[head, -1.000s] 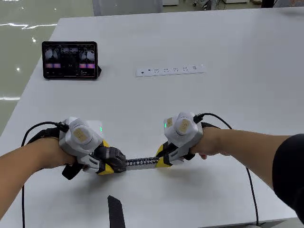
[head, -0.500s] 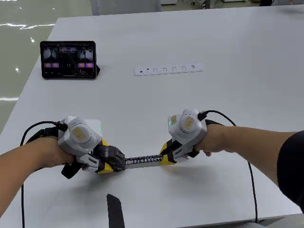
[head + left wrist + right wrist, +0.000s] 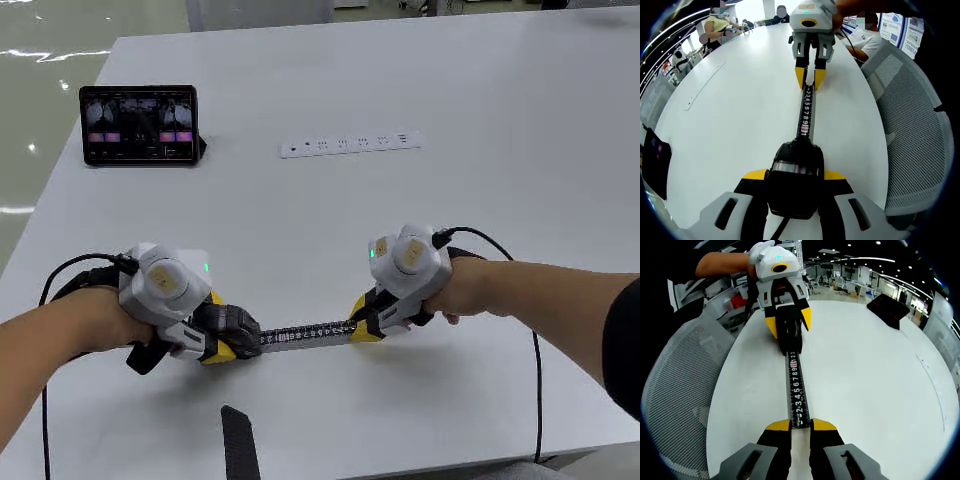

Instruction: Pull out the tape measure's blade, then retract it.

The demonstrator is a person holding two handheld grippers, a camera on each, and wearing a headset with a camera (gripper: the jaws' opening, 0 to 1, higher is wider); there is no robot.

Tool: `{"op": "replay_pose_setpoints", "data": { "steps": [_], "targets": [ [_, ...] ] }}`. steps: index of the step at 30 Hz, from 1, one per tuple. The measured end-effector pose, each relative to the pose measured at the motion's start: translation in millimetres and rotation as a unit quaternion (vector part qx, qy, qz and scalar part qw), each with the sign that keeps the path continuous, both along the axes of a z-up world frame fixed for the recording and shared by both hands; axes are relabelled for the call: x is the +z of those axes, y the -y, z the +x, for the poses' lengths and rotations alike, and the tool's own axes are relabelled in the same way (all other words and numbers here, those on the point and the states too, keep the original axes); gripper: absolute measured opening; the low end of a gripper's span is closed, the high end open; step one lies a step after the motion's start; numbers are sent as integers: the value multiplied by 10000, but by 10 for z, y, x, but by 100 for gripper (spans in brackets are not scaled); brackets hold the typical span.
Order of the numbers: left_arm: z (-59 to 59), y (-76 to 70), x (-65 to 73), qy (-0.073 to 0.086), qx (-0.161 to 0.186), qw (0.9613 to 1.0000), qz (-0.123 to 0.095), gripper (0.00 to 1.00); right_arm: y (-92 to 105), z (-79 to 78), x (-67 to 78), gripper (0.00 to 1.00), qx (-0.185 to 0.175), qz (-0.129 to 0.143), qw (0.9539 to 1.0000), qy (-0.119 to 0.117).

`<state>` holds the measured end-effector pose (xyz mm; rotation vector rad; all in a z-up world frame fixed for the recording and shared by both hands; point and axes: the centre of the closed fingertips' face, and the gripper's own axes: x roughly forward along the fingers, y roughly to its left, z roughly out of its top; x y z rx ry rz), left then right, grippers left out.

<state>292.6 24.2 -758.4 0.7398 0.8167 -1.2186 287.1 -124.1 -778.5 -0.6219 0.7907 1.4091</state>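
Black plastic case (image 3: 796,172) looks solid clamped in the left gripper (image 3: 218,330), right gripper (image 3: 801,427) pinches the thin, springy blade (image 3: 796,385) by its tip, likely whips back if dropped.

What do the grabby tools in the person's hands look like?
The left tool and right tool are white blocks with black jaws and yellow tips. Each has a round tan patch, a green light and a black cable. The right arm wears a black sleeve.

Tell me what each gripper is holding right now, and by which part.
The left gripper clamps the tape measure by its black case. The right gripper pinches the blade at its free end, with the blade stretched between them.
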Motion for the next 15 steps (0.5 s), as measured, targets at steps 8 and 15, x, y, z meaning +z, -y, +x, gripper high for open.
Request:
{"op": "replay_pose_setpoints", "data": {
  "steps": [8, 15],
  "targets": [
    [9, -10, -11, -1, 1, 10000, 9, 34, 62, 9, -2, 9, -33, -8, 10000, 6],
    [1, -2, -4, 0, 5, 10000, 10, 34, 131, 9, -2, 9, -62, -22, 10000, -2]
  ]
}}
